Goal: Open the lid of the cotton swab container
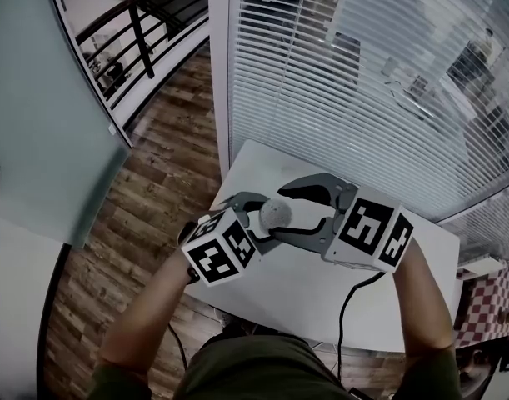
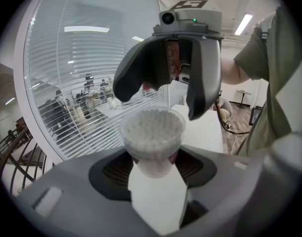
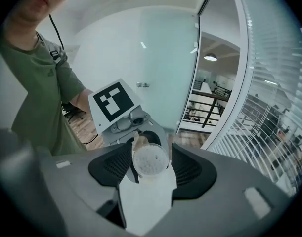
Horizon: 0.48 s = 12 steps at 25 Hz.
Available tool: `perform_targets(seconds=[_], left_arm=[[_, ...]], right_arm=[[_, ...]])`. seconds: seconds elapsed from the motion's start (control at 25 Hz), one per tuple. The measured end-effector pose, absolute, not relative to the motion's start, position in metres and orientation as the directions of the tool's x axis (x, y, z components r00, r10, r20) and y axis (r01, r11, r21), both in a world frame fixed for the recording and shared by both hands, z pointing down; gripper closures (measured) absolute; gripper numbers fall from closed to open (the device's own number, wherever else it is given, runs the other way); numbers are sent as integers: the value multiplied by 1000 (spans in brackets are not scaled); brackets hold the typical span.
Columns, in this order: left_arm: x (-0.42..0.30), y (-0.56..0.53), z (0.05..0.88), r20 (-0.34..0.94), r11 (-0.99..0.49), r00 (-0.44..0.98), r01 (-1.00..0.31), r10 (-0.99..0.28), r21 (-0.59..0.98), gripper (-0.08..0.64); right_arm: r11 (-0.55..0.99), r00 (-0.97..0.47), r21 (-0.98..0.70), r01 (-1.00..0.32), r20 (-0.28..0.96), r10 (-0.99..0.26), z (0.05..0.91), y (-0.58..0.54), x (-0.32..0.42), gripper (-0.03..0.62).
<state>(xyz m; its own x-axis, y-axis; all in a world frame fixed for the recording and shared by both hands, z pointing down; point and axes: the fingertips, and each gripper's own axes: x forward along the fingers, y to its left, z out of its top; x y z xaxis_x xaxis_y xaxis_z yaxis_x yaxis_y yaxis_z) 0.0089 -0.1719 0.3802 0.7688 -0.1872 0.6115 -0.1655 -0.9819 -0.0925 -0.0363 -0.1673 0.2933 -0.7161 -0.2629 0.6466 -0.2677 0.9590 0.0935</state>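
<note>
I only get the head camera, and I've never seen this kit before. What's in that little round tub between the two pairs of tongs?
Observer: The left gripper view shows the tub packed with white cotton swab tips.
Operator: Which tongs actually hold it?
Observer: The left gripper. Its pads press the tub's body from both sides.
Operator: And the other pair?
Observer: In its own view the right gripper stands open and is not pressing the tub.
</note>
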Motion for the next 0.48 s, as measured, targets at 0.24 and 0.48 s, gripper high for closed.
perform_targets(seconds=[0.24,0.48], left_arm=[[6,-172,382,616,-981,764,-169,-193,-97,291],[5,-167,386,634,-983,751,-154,-183,-102,291]], right_arm=[[980,-641,38,-193,752,-155,314,-165,-42,318],[985,-564,40,-168,816,-129,328,-166,-45,319]])
